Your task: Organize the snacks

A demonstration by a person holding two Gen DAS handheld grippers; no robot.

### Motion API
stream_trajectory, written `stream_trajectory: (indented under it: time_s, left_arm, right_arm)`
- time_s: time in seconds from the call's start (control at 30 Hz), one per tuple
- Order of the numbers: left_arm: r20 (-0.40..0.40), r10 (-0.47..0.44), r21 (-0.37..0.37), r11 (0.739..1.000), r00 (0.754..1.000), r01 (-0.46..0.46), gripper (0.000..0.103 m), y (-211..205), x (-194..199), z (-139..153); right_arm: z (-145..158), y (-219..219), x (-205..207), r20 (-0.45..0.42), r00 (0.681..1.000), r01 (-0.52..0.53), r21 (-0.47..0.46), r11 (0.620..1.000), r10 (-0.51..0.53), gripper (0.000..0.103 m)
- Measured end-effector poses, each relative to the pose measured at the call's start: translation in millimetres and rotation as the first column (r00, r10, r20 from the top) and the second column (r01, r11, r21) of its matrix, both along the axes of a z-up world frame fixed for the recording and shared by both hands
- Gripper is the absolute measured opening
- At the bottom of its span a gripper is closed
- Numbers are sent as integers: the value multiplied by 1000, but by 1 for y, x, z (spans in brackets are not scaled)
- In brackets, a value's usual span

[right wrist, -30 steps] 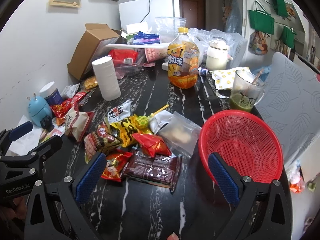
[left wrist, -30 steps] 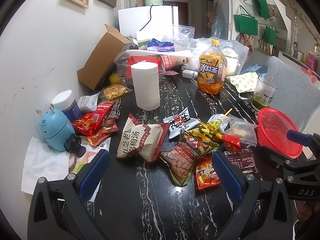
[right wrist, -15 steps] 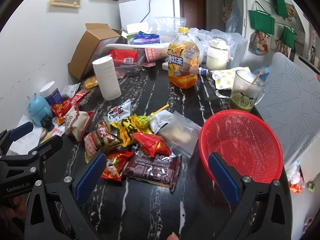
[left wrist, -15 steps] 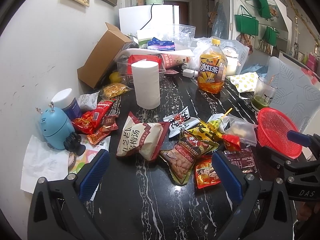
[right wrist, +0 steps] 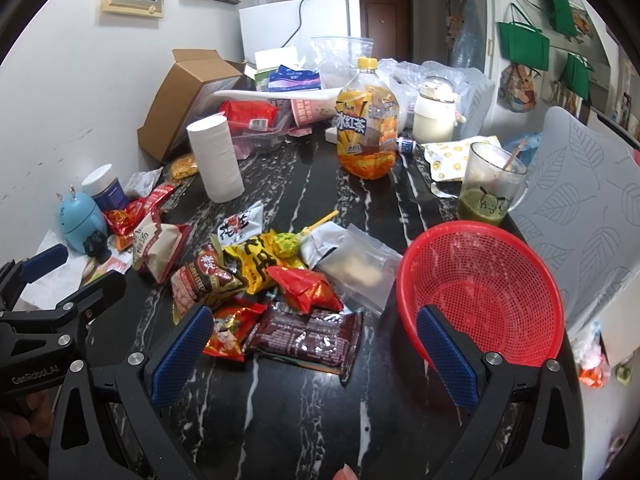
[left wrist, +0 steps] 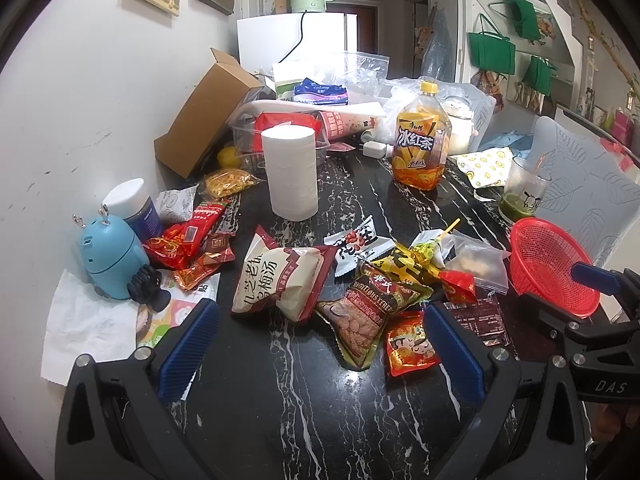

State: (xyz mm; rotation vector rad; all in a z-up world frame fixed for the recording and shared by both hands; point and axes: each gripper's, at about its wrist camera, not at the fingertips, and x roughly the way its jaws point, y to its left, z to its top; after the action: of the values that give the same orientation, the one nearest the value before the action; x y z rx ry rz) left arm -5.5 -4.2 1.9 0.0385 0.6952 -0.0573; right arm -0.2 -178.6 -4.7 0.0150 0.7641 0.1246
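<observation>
Holding the left gripper (left wrist: 320, 352) spread wide and gripping nothing, low in the frame over bare black marble table (left wrist: 280, 420). Holding the right gripper (right wrist: 316, 344) equally wide and unloaded, its right pad overlapping the near rim of the red mesh basket (right wrist: 500, 264) at lower right.

Lying just beyond the blue pads (left wrist: 188, 344): a heap of snack packets (left wrist: 372, 300) at frame centre, spreading from the white plum-soup bag (left wrist: 280, 280) on the left to the brown wrapper (right wrist: 308, 332) touching the red-orange pouch (right wrist: 232, 328).

Standing further up the frame: a paper roll (left wrist: 290, 172) and an iced-tea bottle (right wrist: 366, 128), well apart. Crowding the far end, a cardboard box (left wrist: 204, 116) against the white wall at upper left. Sitting beside the basket near the right table edge, a glass mug (right wrist: 490, 188).
</observation>
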Motion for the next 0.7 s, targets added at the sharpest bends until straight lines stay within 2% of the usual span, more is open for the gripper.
stream_trajectory:
  time_s: [0.7]
  left_arm:
    - [15,-2,0,1000,1000,2,103,-6,-17,5]
  right_arm:
    - [4,-4,-20,32,999,-5,0,1000,5,103]
